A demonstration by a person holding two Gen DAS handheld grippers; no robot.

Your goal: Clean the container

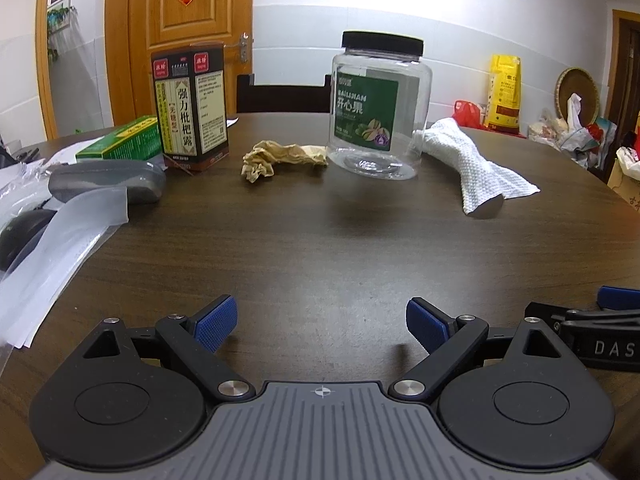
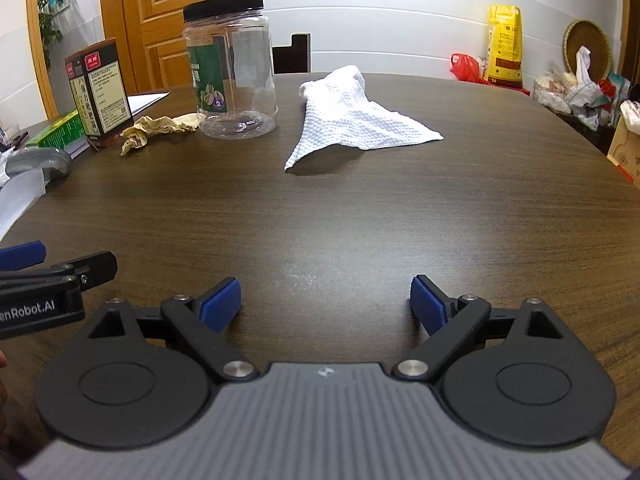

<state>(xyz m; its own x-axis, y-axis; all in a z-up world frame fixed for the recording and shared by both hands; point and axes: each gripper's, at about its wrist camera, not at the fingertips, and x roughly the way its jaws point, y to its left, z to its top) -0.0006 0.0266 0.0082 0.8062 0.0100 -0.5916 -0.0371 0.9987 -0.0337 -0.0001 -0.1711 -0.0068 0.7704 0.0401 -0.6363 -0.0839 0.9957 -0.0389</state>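
A clear plastic jar (image 1: 380, 108) (image 2: 234, 76) with a black screw lid and a green label stands upright at the far side of the dark wooden table (image 1: 320, 248) (image 2: 340, 208). A white textured cloth (image 1: 472, 164) (image 2: 348, 120) lies crumpled to its right. A crumpled brown paper (image 1: 280, 158) (image 2: 158, 128) lies to its left. My left gripper (image 1: 322, 326) is open over the near table, nothing between its blue pads. My right gripper (image 2: 326, 306) is open too and empty. Both are well short of the jar.
A dark medicine box (image 1: 190, 108) (image 2: 100, 92), a green box (image 1: 120, 142), a grey case (image 1: 106, 180) and plastic sheets (image 1: 60, 248) crowd the table's left. A chair back (image 1: 284, 94) stands behind the table. Bags (image 2: 572, 84) and a yellow sack (image 2: 505, 44) lie at the far right.
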